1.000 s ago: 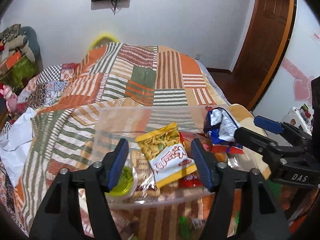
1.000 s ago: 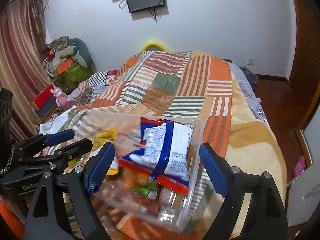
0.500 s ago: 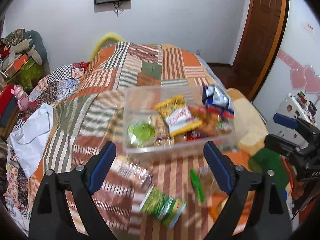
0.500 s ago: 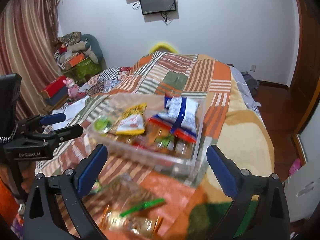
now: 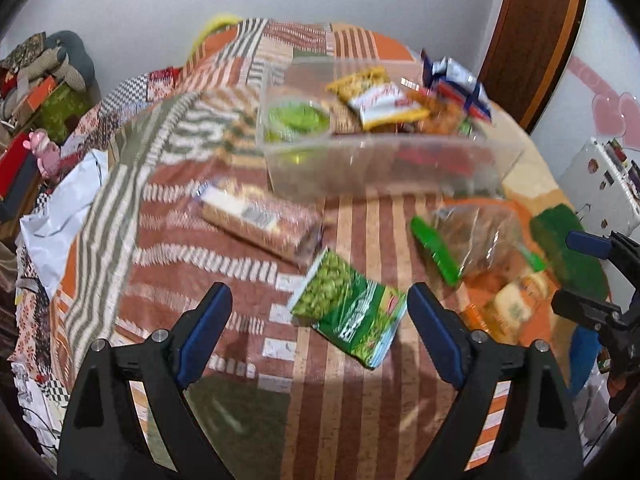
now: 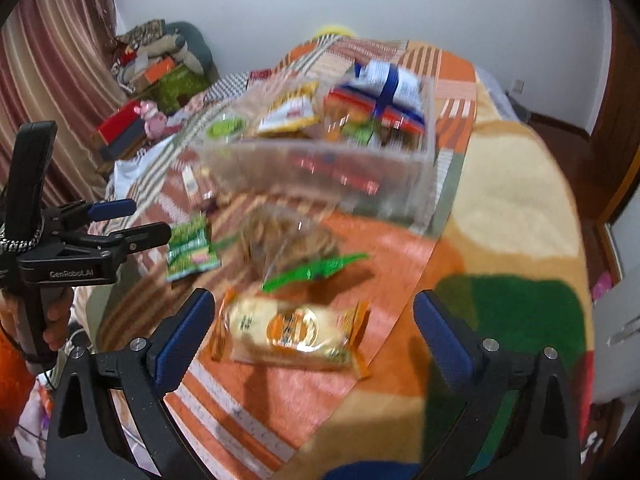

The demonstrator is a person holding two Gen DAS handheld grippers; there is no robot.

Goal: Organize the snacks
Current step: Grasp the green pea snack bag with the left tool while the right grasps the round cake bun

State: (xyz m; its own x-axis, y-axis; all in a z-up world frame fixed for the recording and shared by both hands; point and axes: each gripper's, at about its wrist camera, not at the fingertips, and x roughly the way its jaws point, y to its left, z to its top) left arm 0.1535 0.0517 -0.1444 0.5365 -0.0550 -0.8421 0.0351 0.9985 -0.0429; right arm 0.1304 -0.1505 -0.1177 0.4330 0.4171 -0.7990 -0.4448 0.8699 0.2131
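A clear plastic bin [image 5: 380,168] full of snack packets stands on the quilted bed. In front of it lie loose snacks: a cracker pack [image 5: 256,220], a green pea packet [image 5: 348,308], a clear bag with a green strip [image 5: 472,236] and an orange-yellow packet [image 6: 288,328]. My left gripper [image 5: 316,312] hovers open above the green pea packet [image 6: 192,248] without touching it. My right gripper [image 6: 314,312] hangs open over the orange-yellow packet, also clear of it. Each gripper shows at the edge of the other's view: the right gripper [image 5: 592,276] and the left gripper [image 6: 120,224].
The patchwork quilt [image 5: 168,272] covers the bed. A white plastic bag [image 5: 60,216] lies at its left edge, beside boxes and soft toys [image 6: 160,64]. A wooden door [image 5: 532,32] and a white appliance [image 5: 600,188] stand to the right. A hand [image 6: 56,320] holds the left gripper.
Both grippers have pulled back from the bin and dropped lower, and their jaws have spread wider. The loose packets on the quilt have come into view beneath them.
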